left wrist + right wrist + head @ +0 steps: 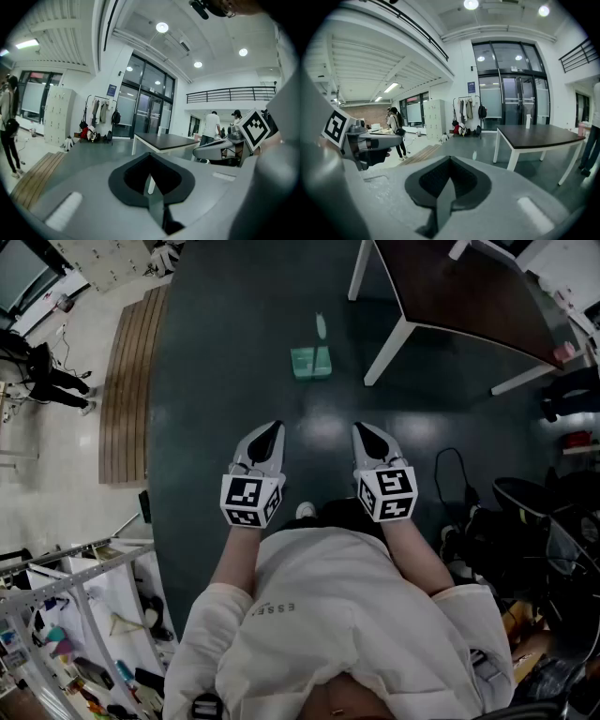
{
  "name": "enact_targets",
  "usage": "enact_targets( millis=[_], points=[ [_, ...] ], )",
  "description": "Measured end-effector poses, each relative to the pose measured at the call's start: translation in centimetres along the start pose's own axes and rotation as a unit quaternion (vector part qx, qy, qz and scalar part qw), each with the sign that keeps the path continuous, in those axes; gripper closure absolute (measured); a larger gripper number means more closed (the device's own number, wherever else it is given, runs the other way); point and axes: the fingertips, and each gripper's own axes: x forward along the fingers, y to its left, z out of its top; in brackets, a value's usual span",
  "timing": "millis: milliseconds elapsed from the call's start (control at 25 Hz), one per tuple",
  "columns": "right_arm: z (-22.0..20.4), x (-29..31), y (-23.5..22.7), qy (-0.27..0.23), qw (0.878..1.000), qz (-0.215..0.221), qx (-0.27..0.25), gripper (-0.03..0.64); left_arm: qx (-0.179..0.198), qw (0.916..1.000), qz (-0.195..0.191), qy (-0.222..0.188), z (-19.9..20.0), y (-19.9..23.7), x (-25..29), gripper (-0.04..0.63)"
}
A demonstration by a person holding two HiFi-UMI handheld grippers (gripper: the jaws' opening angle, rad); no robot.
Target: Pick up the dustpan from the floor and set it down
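Note:
The green dustpan [310, 362] lies on the dark floor ahead of me, its pale handle [321, 326] pointing away. Both grippers hang side by side above the floor, well short of it. My left gripper [269, 434] is shut with nothing held; in the left gripper view its dark pads [136, 180] meet along a thin seam. My right gripper [369, 434] is also shut and empty, its pads [461, 180] pressed together. In the right gripper view a small pale shape [474, 155] on the floor looks like the dustpan's handle. The left gripper's own body hides the dustpan in its view.
A dark-topped table [469, 296] with white legs [386, 352] stands just right of the dustpan. Wooden slats [131, 381] run along the floor's left edge. Black cables and a chair [525, 512] crowd the right. Shelving [66, 615] fills the lower left. A person [47, 381] stands far left.

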Motion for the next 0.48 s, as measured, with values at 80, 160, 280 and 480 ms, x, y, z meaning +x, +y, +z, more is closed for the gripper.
enact_targets(
  millis=[80, 160, 280, 480],
  points=[
    [-0.1, -0.1, -0.1, 0.002, 1.0, 0.0, -0.001, 0.624, 0.0, 1.0, 0.002, -0.002, 0.1, 0.0, 0.0, 0.58],
    [-0.2, -0.2, -0.2, 0.003, 1.0, -0.001, -0.001, 0.624, -0.002, 1.0, 0.005, -0.003, 0.1, 0.2, 0.0, 0.58],
    [-0.2, -0.1, -0.2, 0.003, 1.0, -0.001, 0.001, 0.624, -0.002, 0.9999, 0.01, -0.006, 0.3, 0.6, -0.2, 0.58],
    [0.1, 0.1, -0.3, -0.003, 1.0, -0.007, 0.014, 0.624, -0.003, 0.9999, 0.013, -0.008, 0.2, 1.1, -0.4, 0.58]
  ],
)
